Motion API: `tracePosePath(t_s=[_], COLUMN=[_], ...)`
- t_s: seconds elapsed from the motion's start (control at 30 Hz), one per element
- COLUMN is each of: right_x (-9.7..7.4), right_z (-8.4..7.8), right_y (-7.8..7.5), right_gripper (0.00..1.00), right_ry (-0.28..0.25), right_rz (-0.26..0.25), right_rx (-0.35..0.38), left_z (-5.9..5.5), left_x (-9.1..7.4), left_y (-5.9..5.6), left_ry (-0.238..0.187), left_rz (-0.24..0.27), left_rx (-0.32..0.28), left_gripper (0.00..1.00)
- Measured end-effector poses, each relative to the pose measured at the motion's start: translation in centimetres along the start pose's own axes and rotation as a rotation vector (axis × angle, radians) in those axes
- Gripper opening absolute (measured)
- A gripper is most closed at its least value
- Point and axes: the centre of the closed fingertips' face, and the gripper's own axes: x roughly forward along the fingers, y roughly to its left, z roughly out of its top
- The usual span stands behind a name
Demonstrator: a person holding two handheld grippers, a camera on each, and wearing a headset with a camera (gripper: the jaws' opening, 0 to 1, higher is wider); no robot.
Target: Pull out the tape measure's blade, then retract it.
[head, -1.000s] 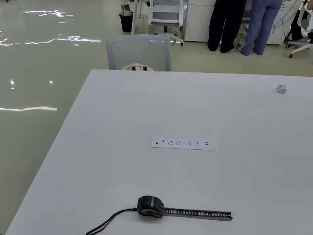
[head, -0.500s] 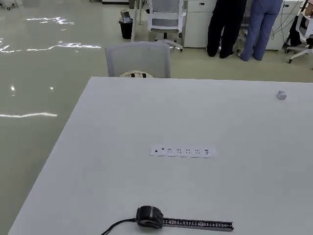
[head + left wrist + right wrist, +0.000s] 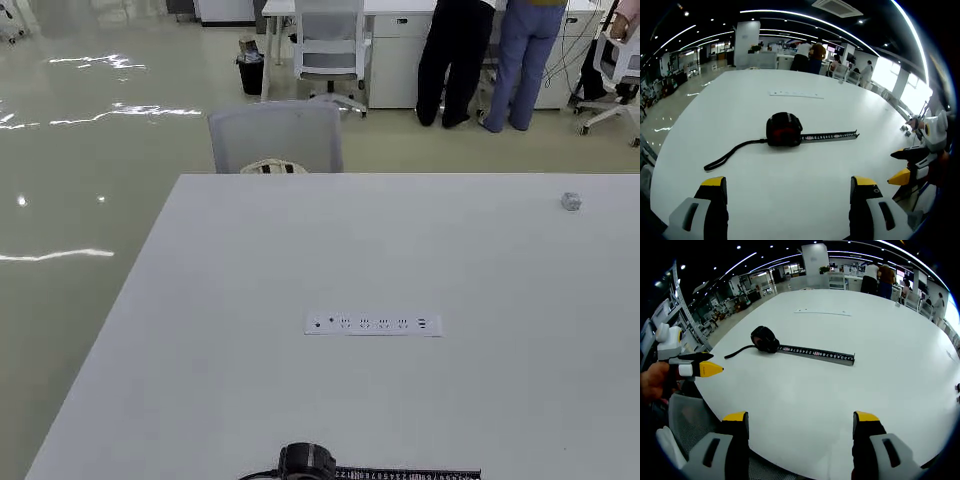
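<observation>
- Black round-cased tape measure [image 3: 784,129] w/ red side panel sits on white bench [image 3: 200,300], close to its near edge. Well short of the flush white socket strip [image 3: 372,324] at bench centre.
- Dark blade [image 3: 829,135] w/ pale scale marks is already partly out and lies flat on bench. Long axis runs approx parallel to near edge, hook end toward bench's right side. Black cord strap [image 3: 730,152] trails off the case the opposite way.
- L gripper [image 3: 789,185]: jaws spread wide, nothing held. Case is dead ahead of it, apart.
- R gripper [image 3: 800,417]: jaws equally wide, empty. Blade lies crosswise ahead, case to its front-left.
- Judgement: L is nearer the case, R nearer the hook end, so L pins case and R takes the tip, pulling along blade axis.
- Neither gripper touches the tape measure yet.
</observation>
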Motion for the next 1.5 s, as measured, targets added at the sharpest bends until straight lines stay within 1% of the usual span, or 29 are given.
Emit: tracePosePath(t_s=[0.07, 0.1, 0.2, 0.33, 0.4, 0.67, 0.8, 1.13, 1.33, 1.5], right_x=[0.2, 0.6, 0.9, 1.1, 1.3, 2.2, 2.8, 3.8, 4.6, 5.0], right_z=[0.0, 0.0, 0.0, 0.0, -0.1, -0.3, -0.1, 0.2, 0.7, 1.2], right_y=[-0.1, -0.3, -0.5, -0.7, -0.9, -1.8, -2.1, -2.9, -3.7, -4.3], right_gripper=[0.88, 0.88, 0.88, 0.88, 0.88, 0.87, 0.87, 0.86, 0.86, 0.85], right_ry=[0.002, 0.001, 0.002, 0.008, 0.013, 0.033, 0.036, 0.047, 0.057, 0.062], right_rz=[-0.001, -0.002, -0.005, -0.005, -0.003, -0.002, 0.002, 0.003, 0.005, 0.009], right_rx=[-0.003, 0.001, 0.001, -0.005, -0.011, -0.032, -0.03, -0.051, -0.083, -0.1], left_z=[0.1, 0.4, 0.6, 0.5, 0.7, 1.2, 1.3, 2.0, 3.3, 3.9], left_x=[0.1, 0.4, 0.5, 1.1, 1.3, 2.2, 2.6, 3.9, 5.0, 5.7], left_y=[0.0, 0.2, 0.1, 0.2, 0.2, 0.4, 0.6, 0.5, 0.0, -0.4], left_ry=[-0.002, -0.008, -0.008, -0.009, -0.01, -0.016, -0.015, -0.02, -0.025, -0.027], left_rz=[0.003, 0.008, 0.007, 0.01, 0.011, 0.025, 0.031, 0.038, 0.034, 0.028], left_rx=[0.001, -0.007, -0.007, -0.004, -0.015, -0.028, -0.031, -0.042, -0.03, -0.025], left_gripper=[1.0, 1.0, 1.0, 1.0, 1.0, 0.99, 0.99, 0.99, 0.98, 0.98])
